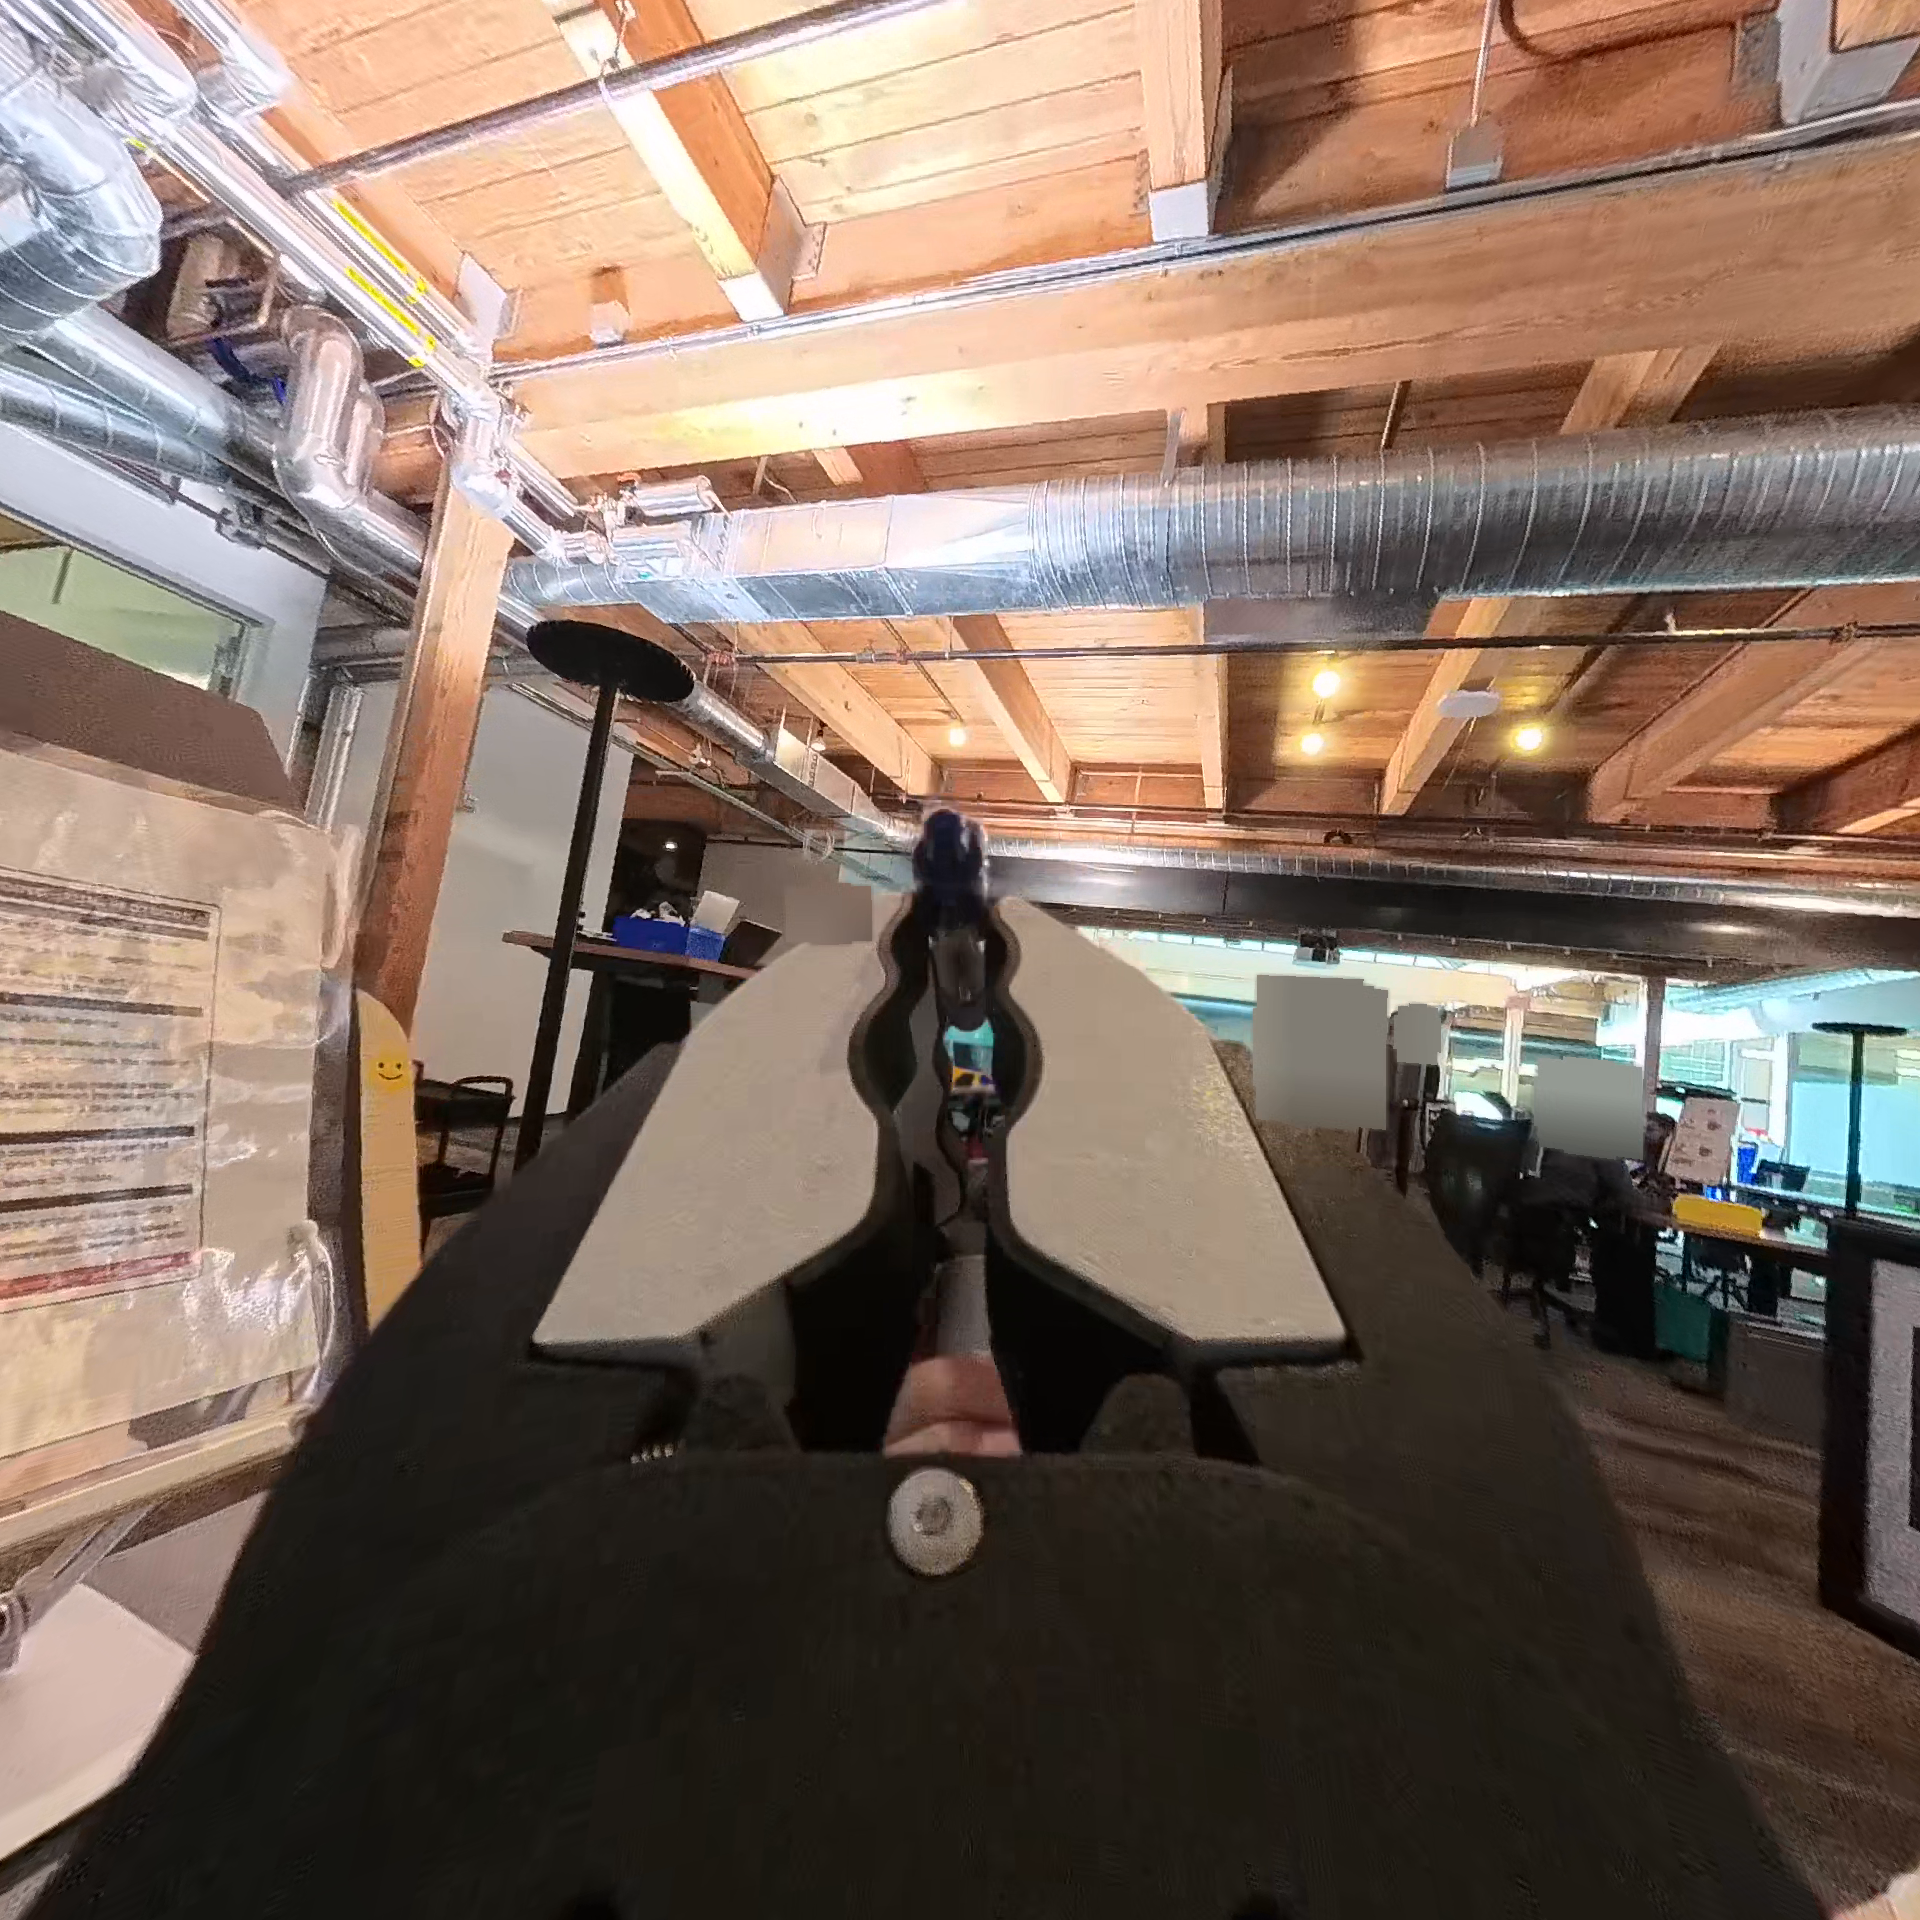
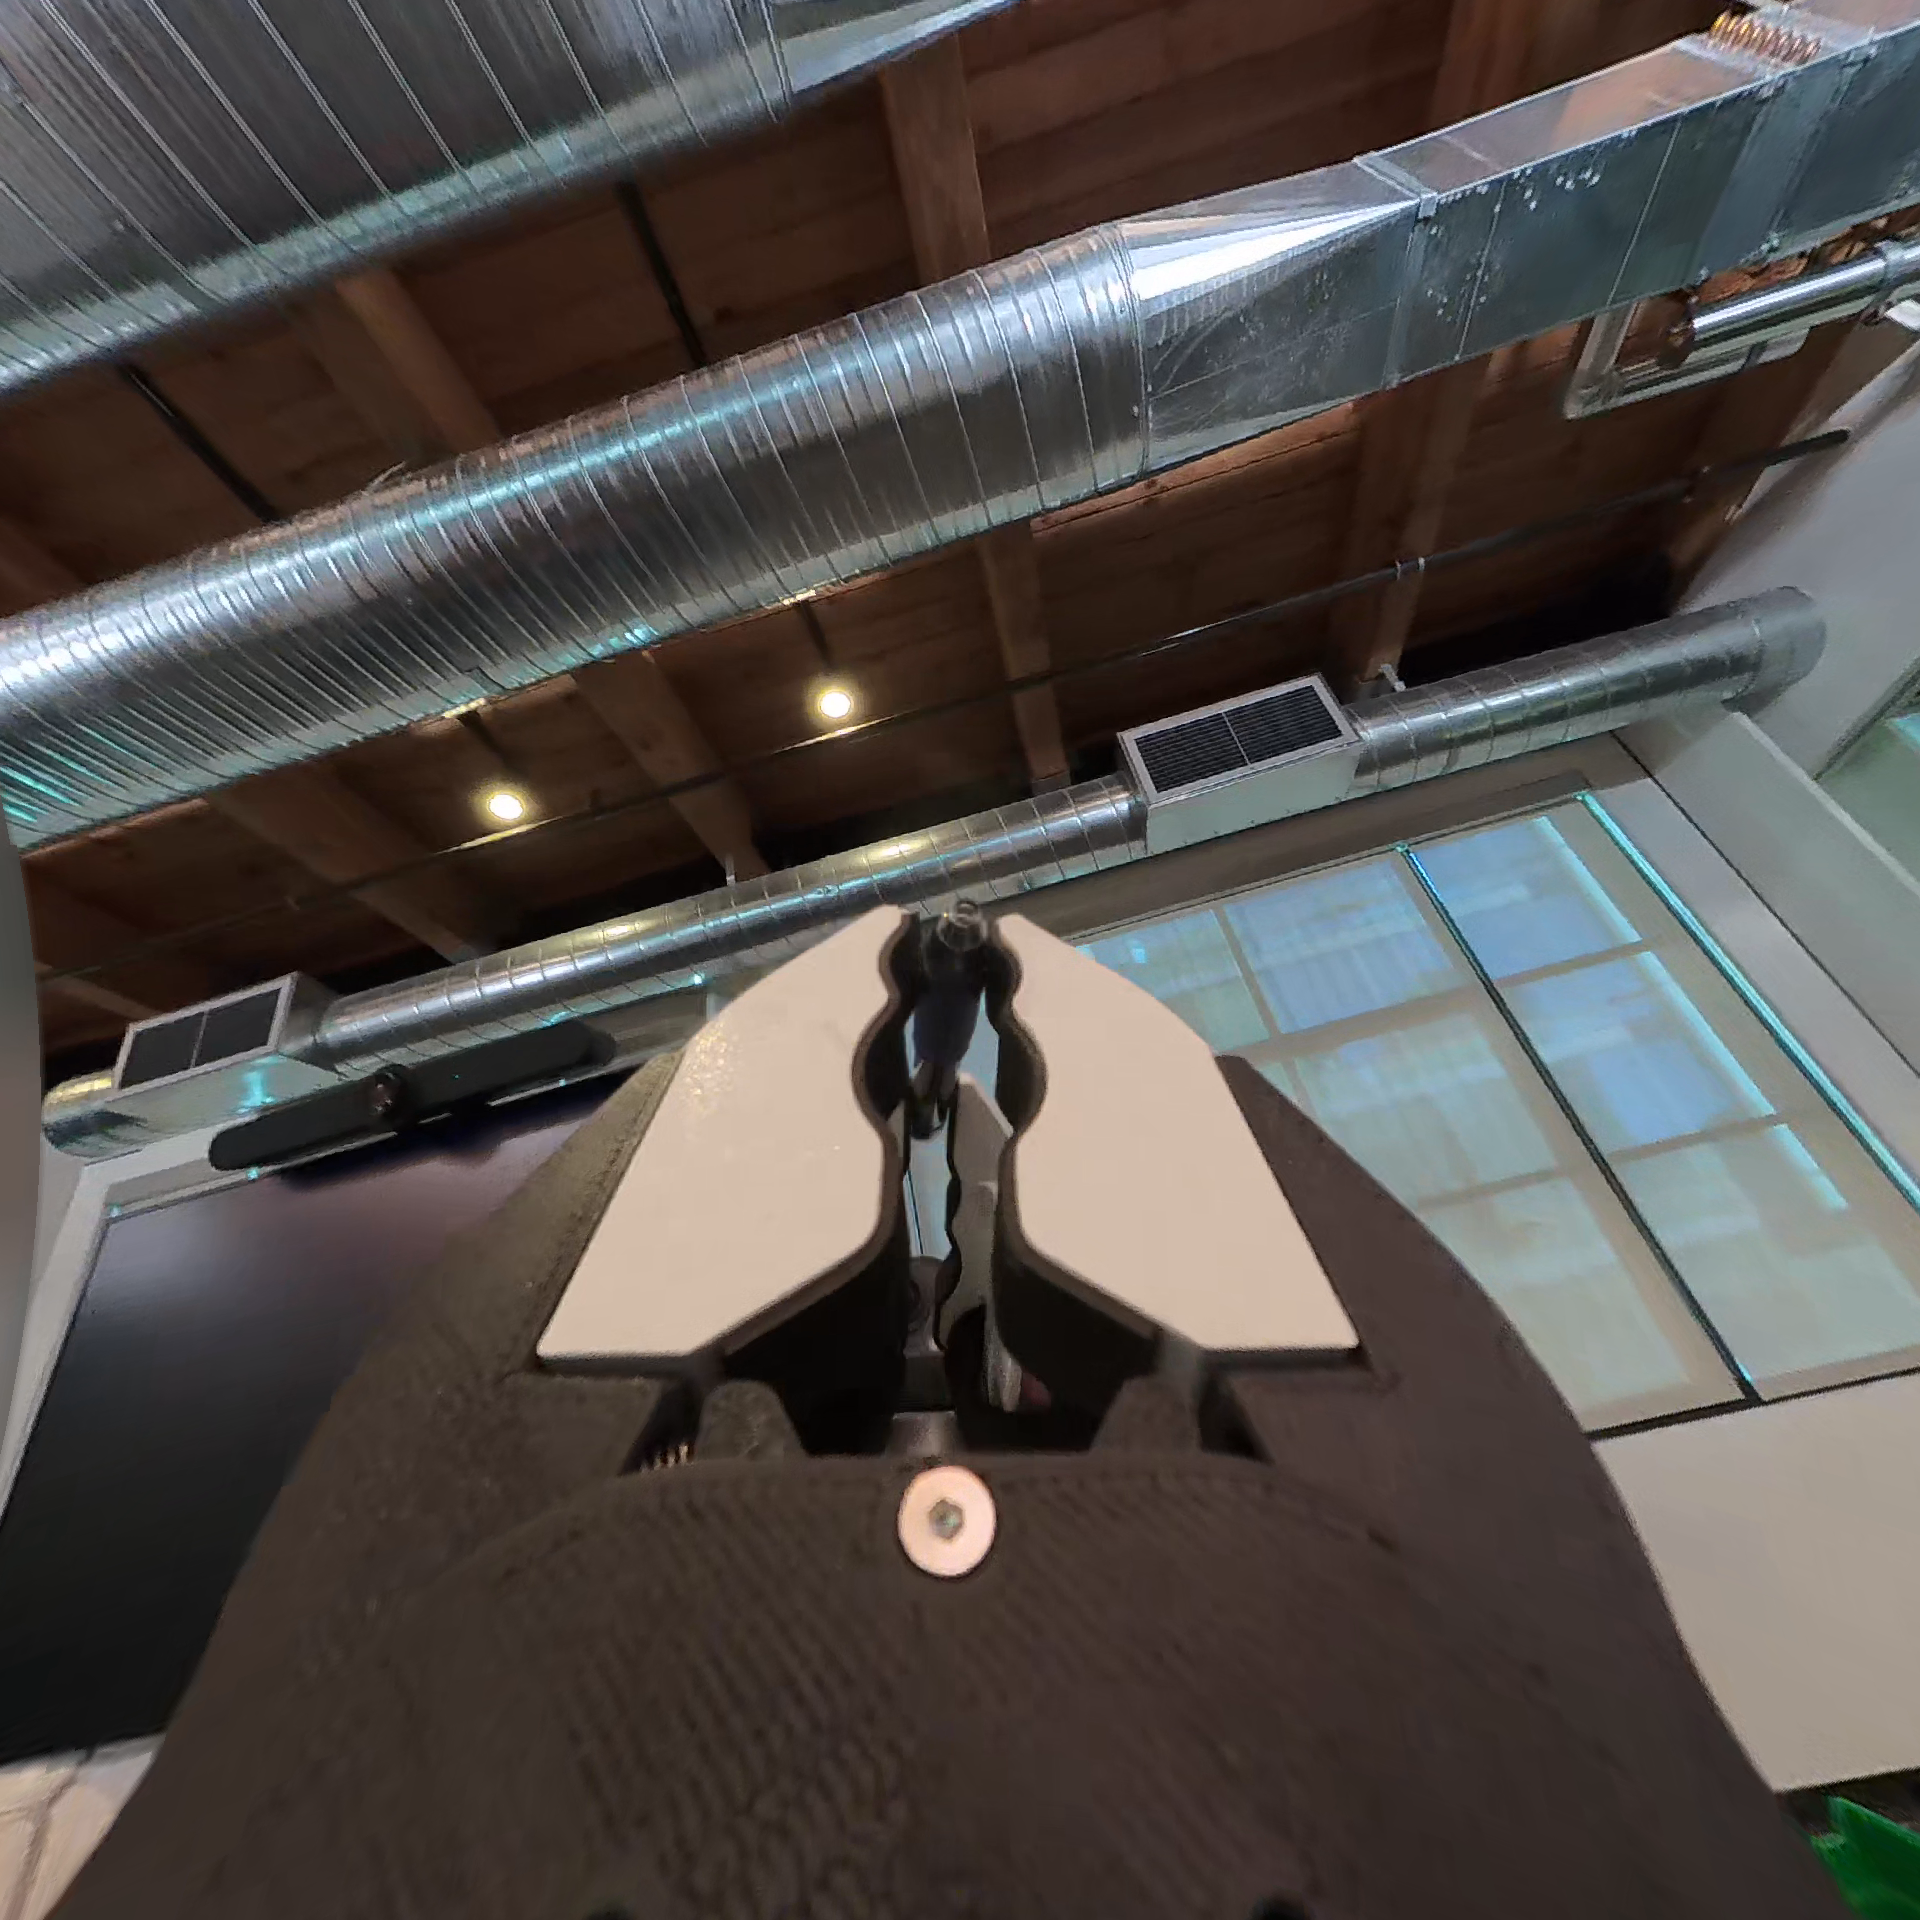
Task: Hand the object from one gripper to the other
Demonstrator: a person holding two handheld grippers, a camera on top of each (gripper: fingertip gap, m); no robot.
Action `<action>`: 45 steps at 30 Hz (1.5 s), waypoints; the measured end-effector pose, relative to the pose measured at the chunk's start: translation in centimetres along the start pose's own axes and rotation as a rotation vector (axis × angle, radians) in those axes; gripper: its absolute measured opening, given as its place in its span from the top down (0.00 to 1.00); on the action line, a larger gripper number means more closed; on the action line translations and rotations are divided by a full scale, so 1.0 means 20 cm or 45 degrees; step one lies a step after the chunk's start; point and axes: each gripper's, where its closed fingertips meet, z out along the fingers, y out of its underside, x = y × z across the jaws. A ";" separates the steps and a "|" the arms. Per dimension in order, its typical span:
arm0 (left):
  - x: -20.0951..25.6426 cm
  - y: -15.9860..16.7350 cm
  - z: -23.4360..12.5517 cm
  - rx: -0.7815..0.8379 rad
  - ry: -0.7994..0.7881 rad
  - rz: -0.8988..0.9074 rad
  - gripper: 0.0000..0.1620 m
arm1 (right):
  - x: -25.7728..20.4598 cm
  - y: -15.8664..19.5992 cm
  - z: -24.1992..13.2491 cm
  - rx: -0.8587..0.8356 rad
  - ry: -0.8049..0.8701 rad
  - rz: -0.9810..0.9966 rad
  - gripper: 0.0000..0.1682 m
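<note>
The left gripper [image 1: 948, 914] points upward toward the wooden ceiling, and its fingers [image 1: 748, 1122] are closed on a thin dark object [image 1: 948, 862]; the dark blue, knobby end of this object sticks out above the fingertips, and a grey part of it shows lower in the narrow gap. To the left of this gripper stands a cardboard box [image 1: 145, 1039] with a printed sheet on it, and a silver air duct [image 1: 1351, 530] runs above. The right gripper [image 2: 951, 925] also points up, under a big silver duct [image 2: 623, 540] and beside a window [image 2: 1507, 1091]. Its fingers [image 2: 758, 1143] are also nearly together around a thin dark blue and metal thing [image 2: 940, 1023], but I cannot tell if they really hold it.
</note>
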 end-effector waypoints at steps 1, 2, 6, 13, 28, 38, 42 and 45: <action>0.00 0.01 0.01 -0.004 0.000 0.001 0.94 | -0.01 -0.01 0.00 -0.026 -0.010 -0.007 0.93; 0.00 0.02 0.02 -0.013 0.002 0.002 0.94 | -0.01 -0.02 0.00 -0.055 -0.016 0.000 0.93; -0.03 0.11 0.05 -0.169 -0.041 0.057 0.84 | -0.01 -0.11 -0.01 -0.194 0.047 -0.055 0.93; -0.13 0.32 -0.06 -0.764 -0.201 0.637 0.77 | 0.08 -0.04 -0.28 -1.098 0.404 -0.278 0.93; 0.09 0.84 -0.03 -1.129 0.174 0.211 0.93 | -0.04 0.15 -0.56 -1.682 0.422 -0.367 0.93; -0.12 0.36 0.06 -0.497 -0.085 0.156 0.93 | -0.15 -0.11 -0.16 -0.952 0.189 -0.979 0.76; -0.25 0.10 -0.02 -0.127 -0.219 -0.029 0.93 | -0.14 -0.13 -0.11 -0.871 0.235 -1.367 0.75; -0.28 0.05 -0.05 -0.071 -0.283 0.016 0.94 | -0.07 -0.05 -0.10 -0.974 0.308 -1.682 0.75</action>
